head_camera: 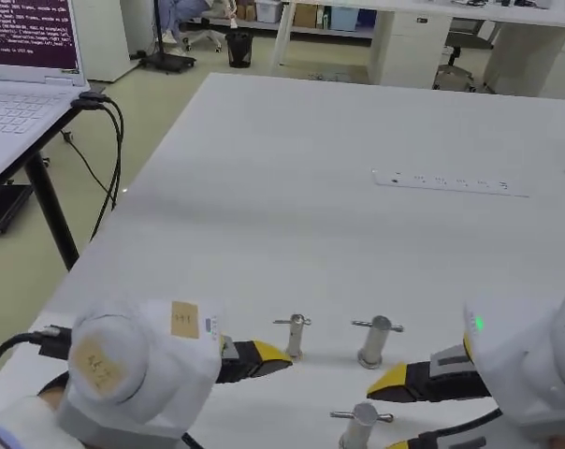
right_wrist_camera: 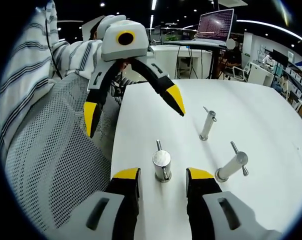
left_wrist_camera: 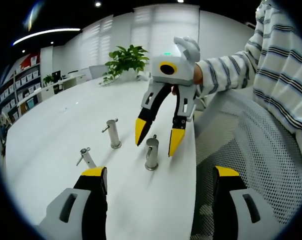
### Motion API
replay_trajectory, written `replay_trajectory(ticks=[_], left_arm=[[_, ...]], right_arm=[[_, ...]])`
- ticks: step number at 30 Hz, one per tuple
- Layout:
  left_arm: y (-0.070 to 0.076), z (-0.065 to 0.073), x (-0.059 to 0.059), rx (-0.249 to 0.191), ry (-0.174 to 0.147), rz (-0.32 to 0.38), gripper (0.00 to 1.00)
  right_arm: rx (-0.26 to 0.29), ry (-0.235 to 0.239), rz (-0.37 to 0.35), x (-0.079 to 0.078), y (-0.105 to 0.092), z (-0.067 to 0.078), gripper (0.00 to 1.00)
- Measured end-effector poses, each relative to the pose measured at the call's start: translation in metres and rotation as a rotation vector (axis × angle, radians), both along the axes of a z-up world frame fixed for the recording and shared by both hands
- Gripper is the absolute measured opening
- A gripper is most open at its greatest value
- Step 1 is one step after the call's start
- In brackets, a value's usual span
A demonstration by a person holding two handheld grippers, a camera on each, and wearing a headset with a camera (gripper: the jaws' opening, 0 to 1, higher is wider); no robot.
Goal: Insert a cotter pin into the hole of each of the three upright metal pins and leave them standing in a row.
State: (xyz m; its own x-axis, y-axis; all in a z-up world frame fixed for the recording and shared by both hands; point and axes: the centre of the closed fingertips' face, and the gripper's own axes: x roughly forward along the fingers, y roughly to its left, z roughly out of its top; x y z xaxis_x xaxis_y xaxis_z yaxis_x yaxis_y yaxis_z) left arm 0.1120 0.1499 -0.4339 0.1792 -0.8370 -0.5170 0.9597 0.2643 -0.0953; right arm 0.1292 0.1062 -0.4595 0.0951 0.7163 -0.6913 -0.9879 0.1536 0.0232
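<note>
Right gripper [right_wrist_camera: 163, 174], jaws parted and gripping nothing, straddles nearest upright metal pin [right_wrist_camera: 162, 162] on white surface [head_camera: 264, 187]; left gripper [right_wrist_camera: 133, 112], spread wide, empty, just beside second pin [head_camera: 296, 339]; third pin [head_camera: 376, 344] alongside; cotter pin [head_camera: 377, 325] through each.

Three upright metal pins [head_camera: 296, 344] [head_camera: 375, 346] [head_camera: 358, 430] are on the one worktop [head_camera: 292, 187]. There are three cotter pins [head_camera: 284, 321] [head_camera: 363, 325] [head_camera: 343, 414], one through each. Two grippers, the left gripper [right_wrist_camera: 135, 115] and the right gripper [left_wrist_camera: 157, 142], have two fingers apiece. There is one power strip [head_camera: 451, 182], one laptop [head_camera: 21, 94] and one potted plant [left_wrist_camera: 126, 60].
</note>
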Motion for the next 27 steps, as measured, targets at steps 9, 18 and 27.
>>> replay_trajectory(ticks=[9, 18, 27], left_arm=[[0.003, 0.003, -0.007, -0.029, 0.02, 0.031, 0.99], [0.011, 0.002, -0.006, 0.007, 0.012, 0.068, 0.99], [0.012, -0.001, -0.01, 0.013, 0.015, 0.072, 0.99]], right_arm=[[0.019, 0.007, -0.004, 0.004, 0.008, -0.002, 0.32], [0.011, 0.005, 0.014, 0.008, 0.013, -0.008, 0.27], [0.021, 0.004, 0.029, 0.008, 0.017, -0.008, 0.18]])
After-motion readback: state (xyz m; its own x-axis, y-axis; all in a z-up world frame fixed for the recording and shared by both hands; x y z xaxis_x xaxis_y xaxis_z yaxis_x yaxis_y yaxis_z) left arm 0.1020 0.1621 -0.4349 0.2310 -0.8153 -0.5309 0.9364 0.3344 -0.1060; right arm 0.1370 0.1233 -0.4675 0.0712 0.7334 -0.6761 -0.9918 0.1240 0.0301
